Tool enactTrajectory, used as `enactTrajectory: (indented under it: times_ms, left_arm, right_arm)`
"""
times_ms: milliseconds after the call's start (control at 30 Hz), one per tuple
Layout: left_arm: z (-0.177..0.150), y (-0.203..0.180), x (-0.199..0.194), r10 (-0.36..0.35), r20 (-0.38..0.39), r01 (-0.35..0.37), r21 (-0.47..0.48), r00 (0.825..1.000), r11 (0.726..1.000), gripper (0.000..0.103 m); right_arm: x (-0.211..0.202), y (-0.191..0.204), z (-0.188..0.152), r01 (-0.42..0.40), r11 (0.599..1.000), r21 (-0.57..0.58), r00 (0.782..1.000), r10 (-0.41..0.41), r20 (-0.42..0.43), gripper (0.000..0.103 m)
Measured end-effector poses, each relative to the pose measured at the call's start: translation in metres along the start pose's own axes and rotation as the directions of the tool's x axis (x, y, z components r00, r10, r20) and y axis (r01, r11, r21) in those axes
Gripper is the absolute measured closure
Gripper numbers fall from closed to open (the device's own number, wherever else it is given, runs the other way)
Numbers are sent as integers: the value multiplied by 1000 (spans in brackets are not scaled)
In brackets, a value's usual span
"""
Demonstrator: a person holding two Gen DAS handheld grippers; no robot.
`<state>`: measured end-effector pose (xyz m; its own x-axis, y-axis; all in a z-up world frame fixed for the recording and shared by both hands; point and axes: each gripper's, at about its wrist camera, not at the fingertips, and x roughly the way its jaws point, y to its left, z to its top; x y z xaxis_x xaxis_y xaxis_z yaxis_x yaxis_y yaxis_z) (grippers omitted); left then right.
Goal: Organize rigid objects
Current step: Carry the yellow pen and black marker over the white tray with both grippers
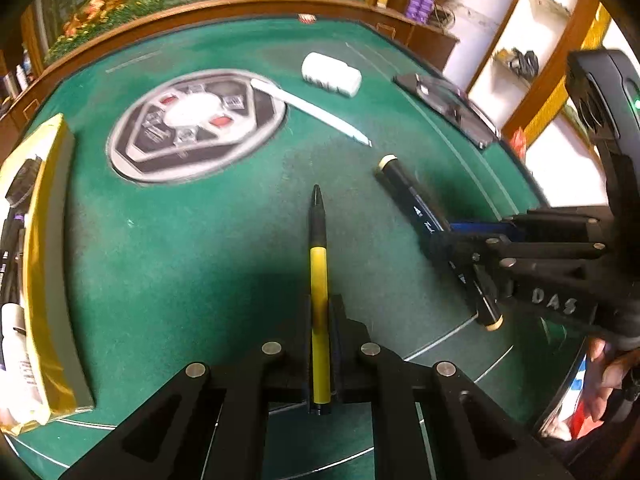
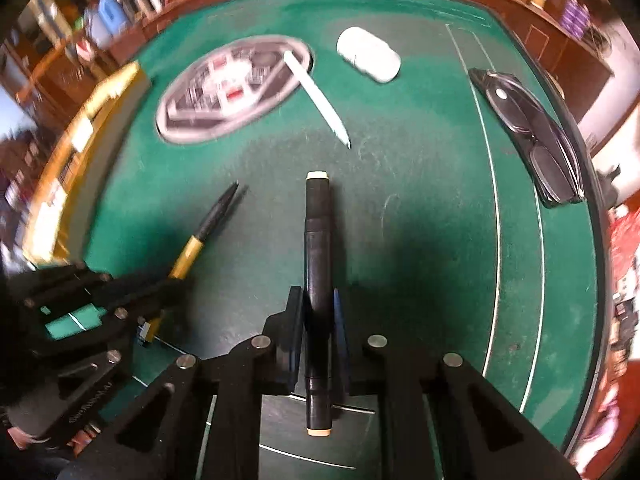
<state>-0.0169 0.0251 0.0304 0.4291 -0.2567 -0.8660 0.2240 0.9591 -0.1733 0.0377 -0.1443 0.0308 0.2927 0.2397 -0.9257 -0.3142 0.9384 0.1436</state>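
The left gripper (image 1: 320,344) is clamped on a yellow pen (image 1: 319,280), its black tip pointing out over the green table (image 1: 192,248) and its butt end sticking back between the fingers. The right gripper (image 2: 318,336) pinches a black marker (image 2: 317,240) near its middle, one cream end cap ahead of the fingers and one behind; white script on the marker's barrel shows in the left view but is too blurred to read. White letters "DAS" (image 1: 555,300) are painted on the right gripper's arm. Beyond the two grippers a white pen (image 1: 312,110) lies slanted, its far end resting on the round grey-and-black panel (image 1: 192,132) set in the felt, whose markings are smeared. A white box (image 1: 331,74) sits past it, and folded black glasses (image 2: 532,136) lie by the table's right edge. At the left edge a yellow tray (image 1: 44,272) holds more markers (image 1: 12,240), labels unreadable.
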Motion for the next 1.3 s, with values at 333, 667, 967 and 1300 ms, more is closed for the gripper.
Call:
enactTrajectory:
  times_ms: [333, 667, 967, 1300]
  left_arm:
    - [11, 2, -21, 59, 85, -61, 20, 995, 998, 95]
    - [6, 11, -30, 107, 109, -110, 30, 988, 993, 95]
    - [1, 23, -44, 157, 145, -162, 26, 977, 986, 95]
    - [-7, 45, -60, 176, 168, -176, -17, 970, 984, 95]
  right_arm:
    - [-22, 14, 5, -122, 993, 0, 989, 121, 85, 89]
    - [-18, 27, 5, -140, 990, -13, 987, 141, 79, 89]
    - [-14, 45, 6, -156, 987, -32, 985, 158, 71, 89]
    - [-12, 69, 9, -170, 984, -57, 983, 173, 56, 89]
